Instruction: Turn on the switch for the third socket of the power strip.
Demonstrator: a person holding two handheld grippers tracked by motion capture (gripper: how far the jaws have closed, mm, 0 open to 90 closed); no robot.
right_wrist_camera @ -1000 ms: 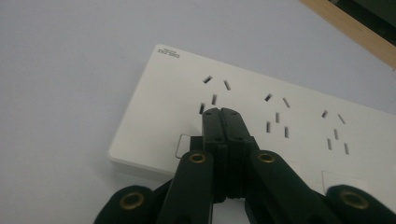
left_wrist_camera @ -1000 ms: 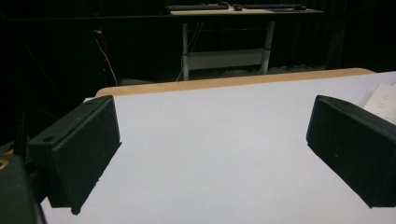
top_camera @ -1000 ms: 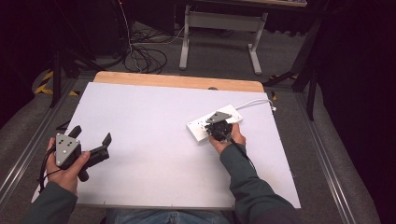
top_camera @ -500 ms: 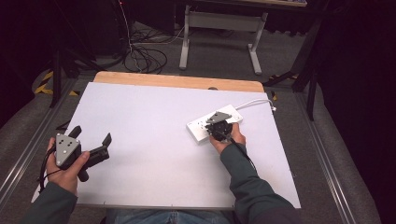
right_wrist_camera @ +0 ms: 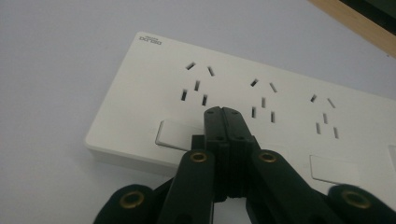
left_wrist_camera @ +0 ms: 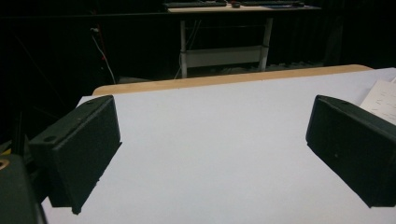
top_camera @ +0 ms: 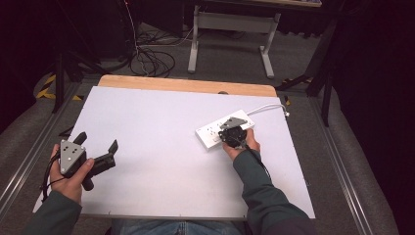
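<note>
High view: the white power strip [top_camera: 222,131] lies flat on the white bench [top_camera: 156,147], right of centre, with its cable [top_camera: 266,107] running off toward the far right edge. The right hand-held gripper [top_camera: 234,136] sits directly over the strip, tips pointing down onto its near side. The left hand-held gripper [top_camera: 98,154] rests well apart at the near left corner, clear of the work and holding nothing.

Left gripper view: the two black jaws stand wide apart with bare bench between them. This placement probably keeps the left hand parked while the right one works. A corner of the strip [left_wrist_camera: 380,98] shows at the right edge.

Right gripper view: the right hand-held gripper [right_wrist_camera: 223,112] has its jaws fully together, nothing clamped between them. The joined tips form one narrow point resting on the strip's top face [right_wrist_camera: 140,84], just beside a rectangular rocker switch [right_wrist_camera: 173,134] and below the first socket group [right_wrist_camera: 196,84]. Closed jaws likely serve as a pressing tool for that switch.
</note>
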